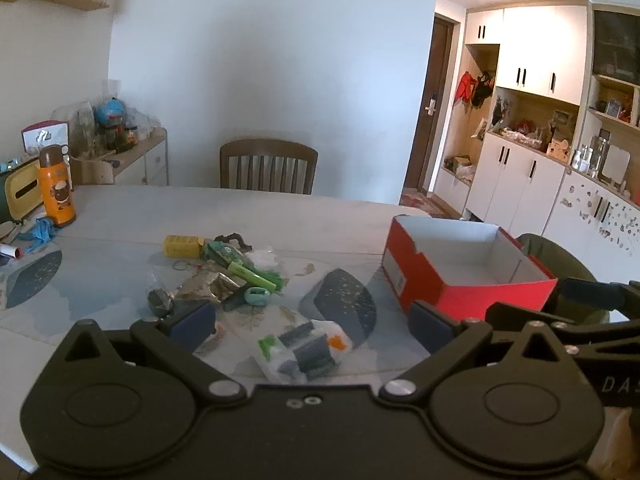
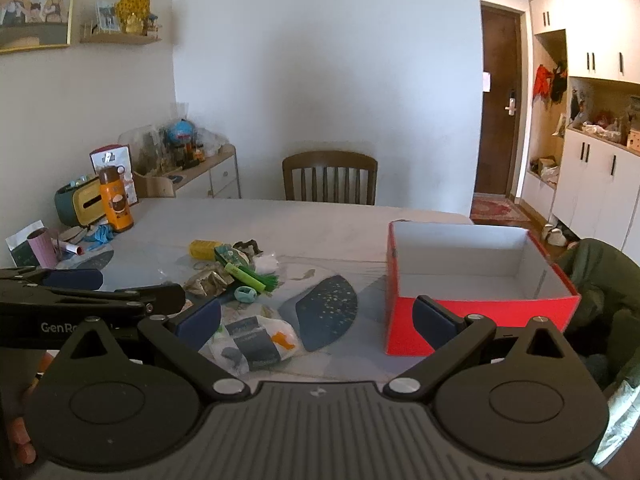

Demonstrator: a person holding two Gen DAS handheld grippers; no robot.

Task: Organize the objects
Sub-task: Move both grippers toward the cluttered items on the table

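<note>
A red shoebox (image 1: 460, 294) (image 2: 480, 314) with a white, empty inside stands open at the right of the table (image 1: 280, 216). Left of it lies a heap of small items: a yellow box (image 1: 182, 246) (image 2: 205, 249), a green highlighter (image 1: 252, 276) (image 2: 246, 276), a teal ring-shaped piece (image 1: 256, 295) (image 2: 245, 294) and crumpled wrappers. Nearer me lies a clear plastic bag (image 1: 304, 350) (image 2: 256, 344) holding dark and orange bits. My left gripper (image 1: 312, 326) hangs open just above that bag. My right gripper (image 2: 316, 320) is open too, between the bag and the box, holding nothing.
An orange bottle (image 1: 56, 192) (image 2: 116, 204), a tissue box (image 2: 80, 202), a pink roll (image 2: 40, 248) and blue cloth crowd the table's far left. A wooden chair (image 1: 268, 168) (image 2: 330, 178) stands behind. A green-draped seat (image 2: 600, 280) sits right of the box.
</note>
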